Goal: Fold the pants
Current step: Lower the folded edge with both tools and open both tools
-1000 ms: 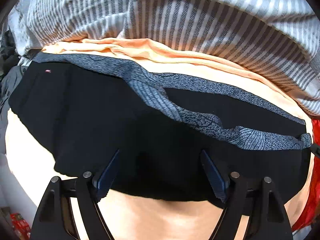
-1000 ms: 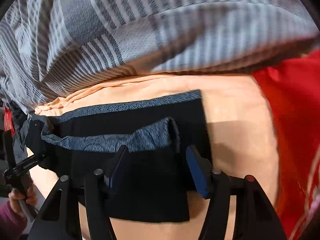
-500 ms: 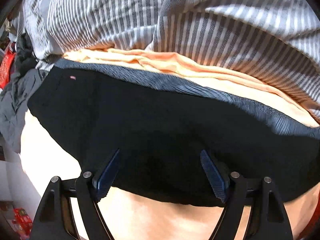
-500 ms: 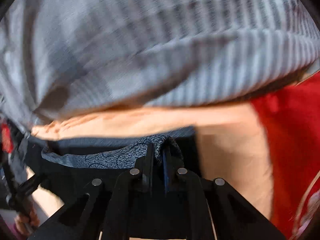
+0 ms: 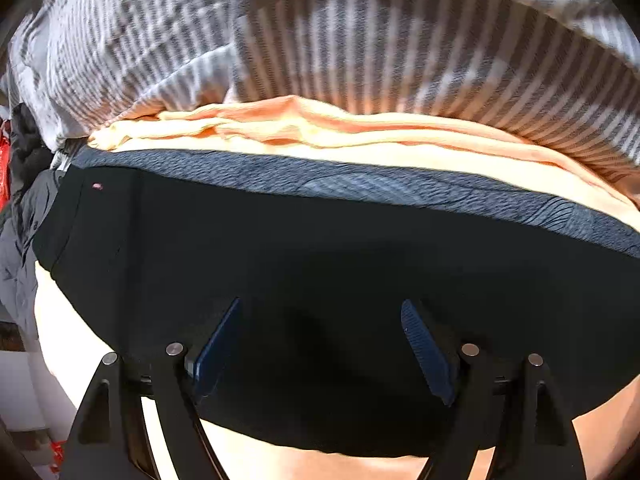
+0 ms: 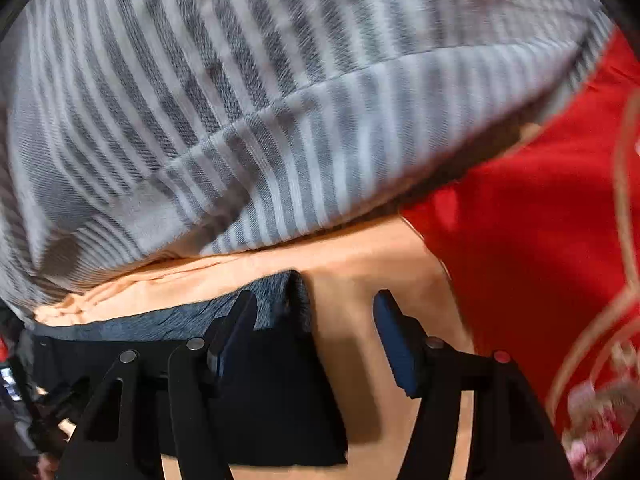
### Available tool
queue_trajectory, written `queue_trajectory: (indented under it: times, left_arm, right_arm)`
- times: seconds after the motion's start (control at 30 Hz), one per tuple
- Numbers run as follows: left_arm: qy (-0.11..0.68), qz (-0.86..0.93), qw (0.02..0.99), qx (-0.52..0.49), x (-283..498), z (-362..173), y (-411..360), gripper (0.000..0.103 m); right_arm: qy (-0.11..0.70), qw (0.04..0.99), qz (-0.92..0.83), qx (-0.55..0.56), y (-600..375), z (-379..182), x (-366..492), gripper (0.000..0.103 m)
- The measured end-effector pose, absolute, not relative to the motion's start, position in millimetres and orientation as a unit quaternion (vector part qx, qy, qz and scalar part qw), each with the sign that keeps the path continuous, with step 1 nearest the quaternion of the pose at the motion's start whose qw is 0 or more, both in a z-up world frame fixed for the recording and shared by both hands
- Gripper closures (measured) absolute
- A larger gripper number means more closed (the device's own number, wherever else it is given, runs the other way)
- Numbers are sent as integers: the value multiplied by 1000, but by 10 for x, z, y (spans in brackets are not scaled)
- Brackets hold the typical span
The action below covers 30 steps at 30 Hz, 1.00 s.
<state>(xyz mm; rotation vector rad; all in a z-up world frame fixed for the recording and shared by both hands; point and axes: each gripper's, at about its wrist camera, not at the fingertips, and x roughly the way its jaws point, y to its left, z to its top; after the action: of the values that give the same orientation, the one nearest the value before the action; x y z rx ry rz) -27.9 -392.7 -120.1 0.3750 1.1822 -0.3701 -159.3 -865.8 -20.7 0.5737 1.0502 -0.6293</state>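
Observation:
The black pants (image 5: 320,272) lie flat on the peach bed sheet (image 5: 400,148), with a blue-grey patterned strip (image 5: 360,184) along their far edge. My left gripper (image 5: 320,312) is open, its fingers hovering over the near part of the pants. In the right wrist view the pants' right end (image 6: 280,392) lies flat with the patterned strip (image 6: 180,320) behind it. My right gripper (image 6: 316,308) is open and empty, straddling the pants' right edge.
A grey-and-white striped duvet (image 5: 400,60) is bunched along the far side, also in the right wrist view (image 6: 240,100). A red embroidered cover (image 6: 540,260) lies to the right. Dark clothes (image 5: 24,216) are heaped at the left edge of the bed.
My right gripper was shut on the folded-over patterned edge, carried it toward the far side, and has now opened and released it. The pants now lie flat. The left gripper stayed open.

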Motion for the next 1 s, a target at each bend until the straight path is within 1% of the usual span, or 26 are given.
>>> queue_trajectory:
  times: [0.03,0.07,0.1,0.2,0.33,0.37,0.4,0.43,0.47,0.53,0.57,0.63,0.77,0.87,1.0]
  left_arm:
    - [546,-178,800,172,-290,-1171,-3970,21]
    - [542,-185,802,172,-289,-1145,-4015,21]
    - [538,-192,802,173,-294,-1121,-4081,21]
    - [531,-213,801,175,-288,-1080,-4320,21]
    - [536,-230,795,167,-240,-1191,-4672,21]
    - [536,-223,795,175,-217,-1261,-4734,21]
    - [538,-215,795,179,-184,-1338,-4772,18]
    - [537,-200,801,172,-150,-1376,-4763,4]
    - [539,-190,805,162,-114,-1383,-4724,1]
    - [555,-187,798,144,-66,-1356,-4626,1]
    - [551,-185,800,147,-76,-1307,-4579,1]
    - [537,-189,805,167,-131,-1181,-4471,1]
    - [526,-201,805,189,-288,-1043,-4241,1]
    - [536,-197,798,193,-353,-1096,-4080,1]
    - [549,-184,791,198,-423,-1344,-4043,1]
  right_arm:
    - [490,781,-281,266,-8610,-183,-1615,55]
    - [503,783,-264,254,-8524,-181,-1626,72]
    - [511,784,-253,244,-8458,-202,-1617,76]
    - [535,785,-230,209,-8294,-324,-1503,77]
    - [541,778,-237,214,-8316,-570,-1367,77]
    - [545,776,-243,206,-8339,-635,-1341,82]
    - [545,776,-246,202,-8376,-687,-1337,85]
    - [541,777,-249,204,-8412,-698,-1350,89]
    - [536,777,-256,209,-8462,-681,-1384,90]
    - [527,768,-277,237,-8574,-620,-1495,88]
    - [522,761,-293,248,-8623,-573,-1579,83]
    - [514,760,-293,268,-8646,-472,-1747,83]
    - [524,774,-255,248,-8337,-289,-1972,83]
    - [532,774,-230,255,-8020,-369,-1975,82]
    - [550,758,-230,264,-7838,-625,-1891,83]
